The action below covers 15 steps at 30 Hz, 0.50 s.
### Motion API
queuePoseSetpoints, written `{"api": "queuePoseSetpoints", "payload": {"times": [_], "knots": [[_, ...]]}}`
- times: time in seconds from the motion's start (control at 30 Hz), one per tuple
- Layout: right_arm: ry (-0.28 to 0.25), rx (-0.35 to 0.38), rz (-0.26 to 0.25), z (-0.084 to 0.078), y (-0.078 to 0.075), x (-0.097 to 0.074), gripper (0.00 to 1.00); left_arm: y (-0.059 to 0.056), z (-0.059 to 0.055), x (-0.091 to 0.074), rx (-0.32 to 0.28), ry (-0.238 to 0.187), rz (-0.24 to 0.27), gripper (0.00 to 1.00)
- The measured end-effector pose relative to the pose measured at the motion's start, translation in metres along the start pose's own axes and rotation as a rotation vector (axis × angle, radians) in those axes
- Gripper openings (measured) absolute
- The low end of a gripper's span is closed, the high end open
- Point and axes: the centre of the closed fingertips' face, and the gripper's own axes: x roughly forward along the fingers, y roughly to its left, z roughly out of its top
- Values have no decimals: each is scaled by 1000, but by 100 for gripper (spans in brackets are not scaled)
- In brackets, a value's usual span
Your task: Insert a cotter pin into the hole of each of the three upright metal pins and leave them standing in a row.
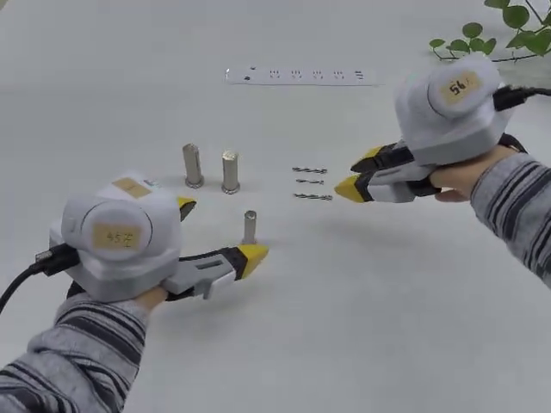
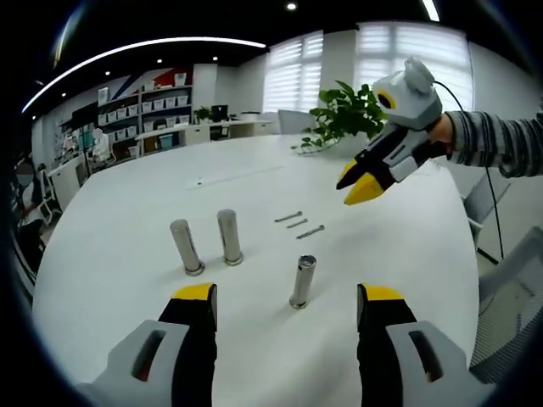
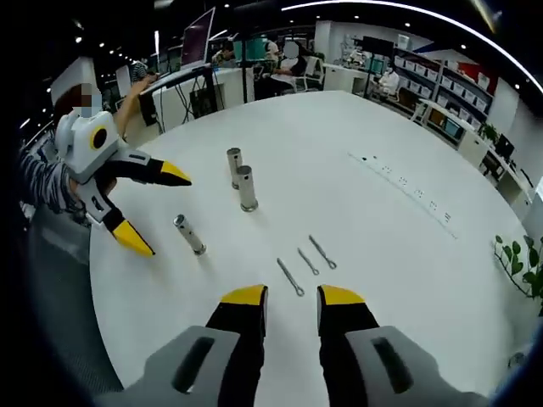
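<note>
Three upright metal pins stand on the white table: two side by side (image 1: 192, 165) (image 1: 230, 171) and a third (image 1: 250, 226) nearer me. My left gripper (image 1: 219, 231) is open wide, and the near pin (image 2: 302, 280) stands just ahead between its yellow tips without touching them. Three cotter pins (image 1: 310, 169) (image 1: 310, 181) (image 1: 312, 197) lie flat to the right of the metal pins. My right gripper (image 1: 357, 175) hovers just right of them, open by a narrow gap and holding nothing. In the right gripper view the nearest cotter pin (image 3: 291, 277) lies just beyond the tips (image 3: 293, 295).
A white power strip (image 1: 301, 76) lies across the far side of the table. A leafy plant (image 1: 508, 34) sits at the back right. Bare tabletop (image 1: 362, 292) spreads in front of me.
</note>
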Motion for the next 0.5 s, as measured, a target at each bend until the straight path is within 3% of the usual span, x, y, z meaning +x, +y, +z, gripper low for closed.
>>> {"api": "queuePoseSetpoints", "payload": {"times": [0.13,0.3,0.5], "knots": [[53,-72,28,-2,-5,13,15,2,0,-6,5,-7,22,70],[99,-95,61,-5,-8,29,14,9,2,-16,14,-18,65,70],[155,-144,97,-9,-14,46,13,8,-1,-23,-20,-17,64,72]]}}
